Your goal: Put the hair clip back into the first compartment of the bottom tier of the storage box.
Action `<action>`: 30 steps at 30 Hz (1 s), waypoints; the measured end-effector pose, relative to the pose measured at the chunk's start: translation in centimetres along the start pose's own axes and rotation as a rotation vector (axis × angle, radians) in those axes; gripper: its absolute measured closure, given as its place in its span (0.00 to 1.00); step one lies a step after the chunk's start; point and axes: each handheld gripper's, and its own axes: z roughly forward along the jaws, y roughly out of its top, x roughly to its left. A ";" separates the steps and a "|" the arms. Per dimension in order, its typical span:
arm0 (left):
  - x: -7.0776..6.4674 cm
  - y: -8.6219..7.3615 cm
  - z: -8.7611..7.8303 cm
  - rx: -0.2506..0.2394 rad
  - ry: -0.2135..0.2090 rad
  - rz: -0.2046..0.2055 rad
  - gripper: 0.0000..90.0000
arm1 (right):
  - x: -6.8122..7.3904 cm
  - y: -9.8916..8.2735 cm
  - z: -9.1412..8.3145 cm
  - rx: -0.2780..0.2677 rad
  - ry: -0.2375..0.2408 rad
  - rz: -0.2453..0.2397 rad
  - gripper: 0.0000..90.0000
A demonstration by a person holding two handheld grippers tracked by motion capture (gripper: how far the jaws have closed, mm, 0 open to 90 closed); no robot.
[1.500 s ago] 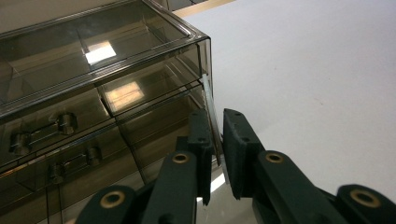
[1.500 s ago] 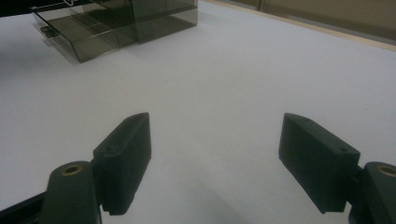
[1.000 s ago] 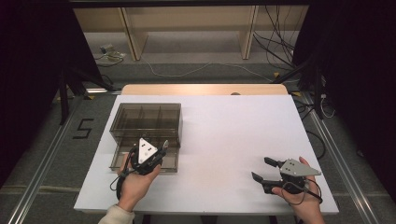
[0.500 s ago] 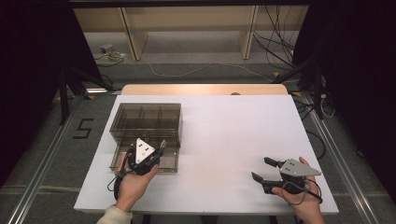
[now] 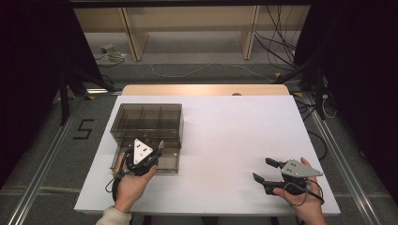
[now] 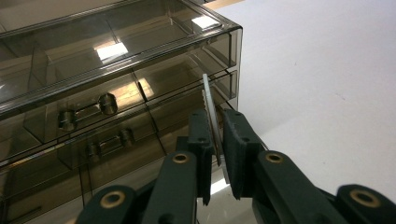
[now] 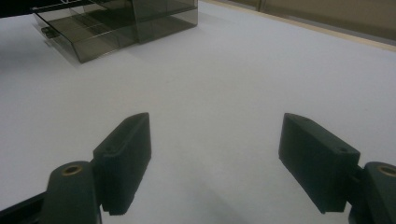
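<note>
We find the left claw (image 6: 214, 154) pinching a thin flat metal strip (image 6: 211, 112), held on edge between its pads, in the lower centre of the left gripper view. The strip stands just in front of the smoky transparent drawer box (image 5: 146, 123), which sits at centre left of the high view on the white tabletop (image 5: 234, 136), its lower drawer (image 5: 164, 163) pulled out. The right claw (image 5: 261, 169), lower right, is spread wide and holds nothing.
</note>
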 end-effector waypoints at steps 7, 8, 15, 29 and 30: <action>0.3 -0.1 -0.2 0.001 0.007 -0.004 0.91 | 0.0 0.0 0.0 0.000 0.000 0.000 0.29; 0.3 -0.1 -0.2 0.003 0.007 -0.004 0.91 | 0.0 0.0 0.0 0.000 -0.001 0.001 0.29; 0.5 -0.2 -0.3 0.003 0.010 -0.010 0.91 | 0.0 0.0 0.0 -0.001 0.000 -0.001 0.29; 0.9 -0.4 -0.5 0.006 0.022 -0.020 0.91 | 0.0 0.0 0.0 -0.004 0.001 0.001 0.29; 1.0 -0.4 -0.5 0.005 0.021 -0.020 0.91 | 0.0 0.0 0.0 -0.003 0.001 0.001 0.29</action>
